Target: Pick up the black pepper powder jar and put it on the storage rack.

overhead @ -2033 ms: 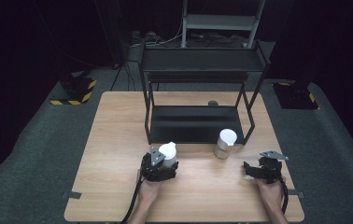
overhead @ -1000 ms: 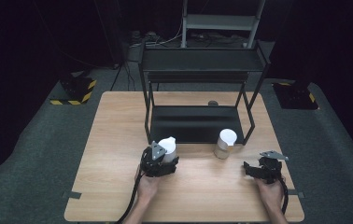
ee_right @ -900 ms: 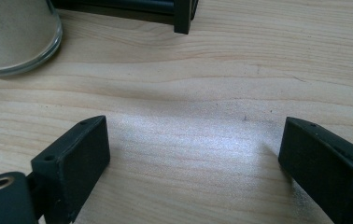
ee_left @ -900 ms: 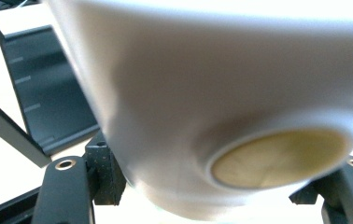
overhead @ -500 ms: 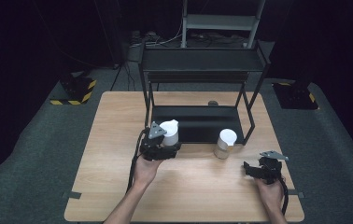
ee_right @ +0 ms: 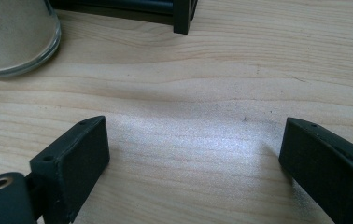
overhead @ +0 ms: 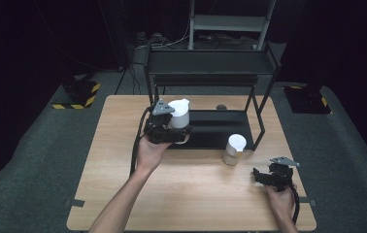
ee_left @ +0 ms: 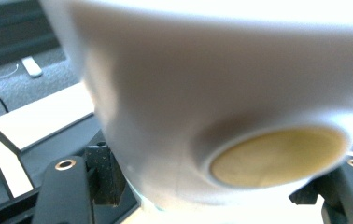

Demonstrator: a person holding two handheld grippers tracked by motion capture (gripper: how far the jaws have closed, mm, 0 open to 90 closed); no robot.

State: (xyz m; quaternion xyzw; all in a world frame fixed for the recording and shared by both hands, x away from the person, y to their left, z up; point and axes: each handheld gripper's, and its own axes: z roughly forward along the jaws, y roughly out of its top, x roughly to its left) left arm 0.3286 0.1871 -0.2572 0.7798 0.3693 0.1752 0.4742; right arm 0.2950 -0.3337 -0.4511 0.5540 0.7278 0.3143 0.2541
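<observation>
- The white cup (overhead: 179,114) is up off the tabletop (overhead: 191,194), pinched in the left gripper (overhead: 169,128) in front of the black rack's (overhead: 210,63) lower shelf (overhead: 215,128). In the left gripper view the cup (ee_left: 221,93) is tilted, its unglazed base toward the camera and the jaws pressing its lower wall.
- The wall looks smooth and tapers toward the base, so I judge the cup could slide out of the grip if the hand jolts.
- The rack's front post and upper shelf edge stand close; a careless swing could knock the cup's rim against them.
- The glass jar (overhead: 233,149) with a white lid stands just in front of the shelf's right part; a wide move that way could topple it.
- The right gripper (overhead: 269,177) rests low over the tabletop with jaws spread and nothing between them, so it cannot catch a drop.
</observation>
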